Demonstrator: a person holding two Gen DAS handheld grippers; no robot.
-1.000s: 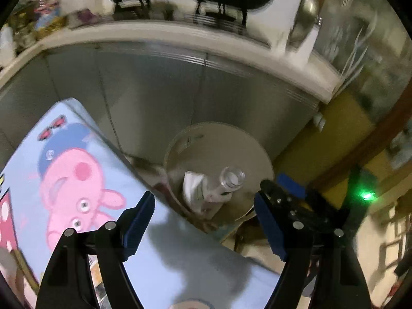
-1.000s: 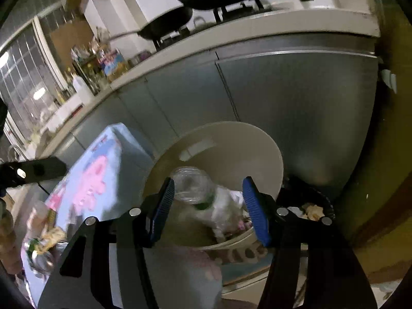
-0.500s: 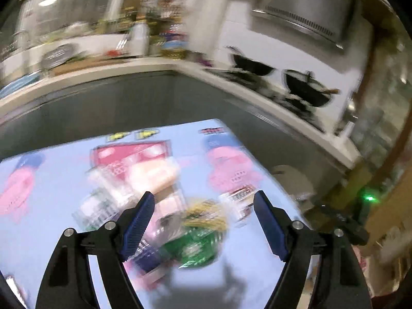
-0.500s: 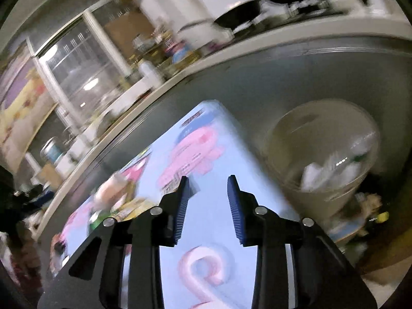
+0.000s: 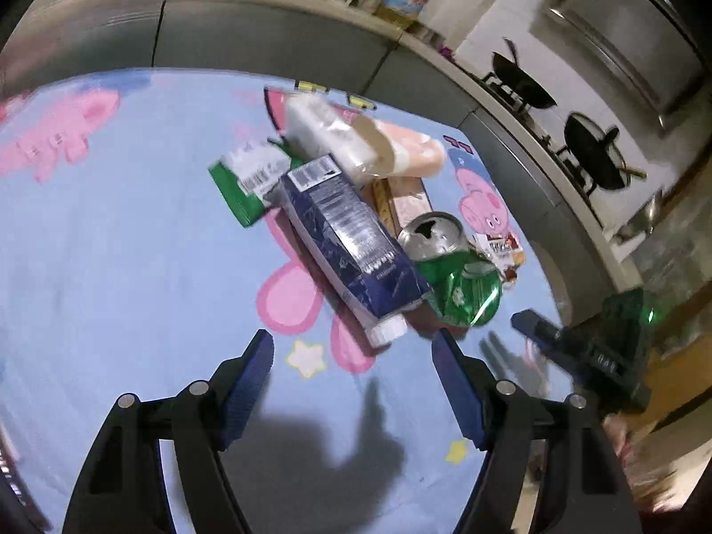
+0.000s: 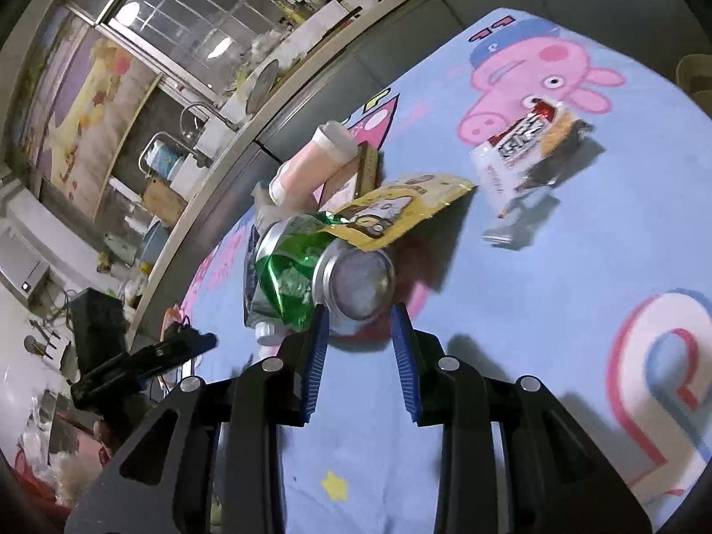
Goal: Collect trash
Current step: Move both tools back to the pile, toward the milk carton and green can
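Crushed green aluminium can: lies on its side among trash on the light-blue cartoon-print tablecloth; long axis points base-first at the right gripper.
Navy carton: beside the can, white cap toward the left gripper.
Right gripper: fingers narrowly apart, empty, just before the can's base.
Left gripper: fingers wide, closing slightly, empty.

Left gripper, right gripper: black angular frames, silver round screws at linkages, ribbed blue pads on fingers.
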